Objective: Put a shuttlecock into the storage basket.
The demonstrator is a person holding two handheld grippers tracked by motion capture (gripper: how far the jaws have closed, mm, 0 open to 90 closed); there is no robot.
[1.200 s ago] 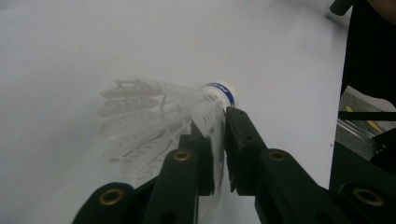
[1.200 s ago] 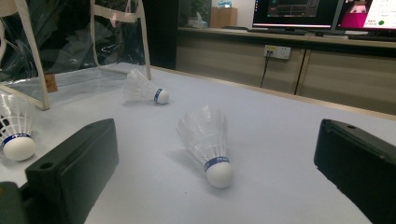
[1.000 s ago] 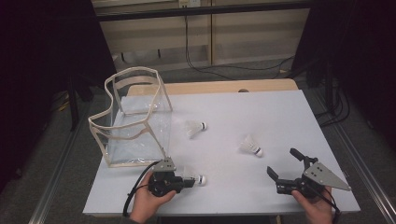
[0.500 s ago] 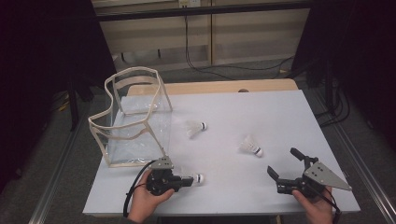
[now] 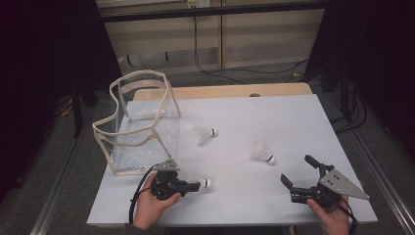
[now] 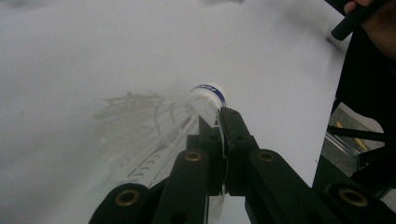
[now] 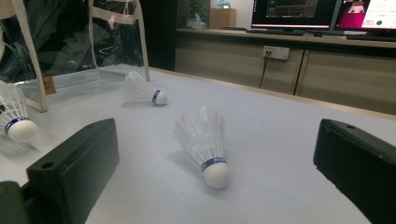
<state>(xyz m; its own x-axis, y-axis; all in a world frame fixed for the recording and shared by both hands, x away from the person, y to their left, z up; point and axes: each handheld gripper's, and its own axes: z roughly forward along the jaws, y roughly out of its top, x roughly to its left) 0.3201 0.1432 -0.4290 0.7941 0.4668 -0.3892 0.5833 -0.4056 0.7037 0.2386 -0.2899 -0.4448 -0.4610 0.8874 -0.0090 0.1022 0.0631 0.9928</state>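
1. Three shuttlecocks are lying on the bench (image 5: pixel 293 112); nothing has shifted over the last second.
2. The left gripper (image 5: pixel 195 185) is clamping the nearest shuttlecock (image 6: pixel 154 126), ready for lifting toward the clear bag (image 5: pixel 134 127).
3. The right gripper (image 5: pixel 299 172) is waiting, spread wide.

Held shuttlecock (image 6: pixel 154 135) skirt blurred, partly behind jaws.
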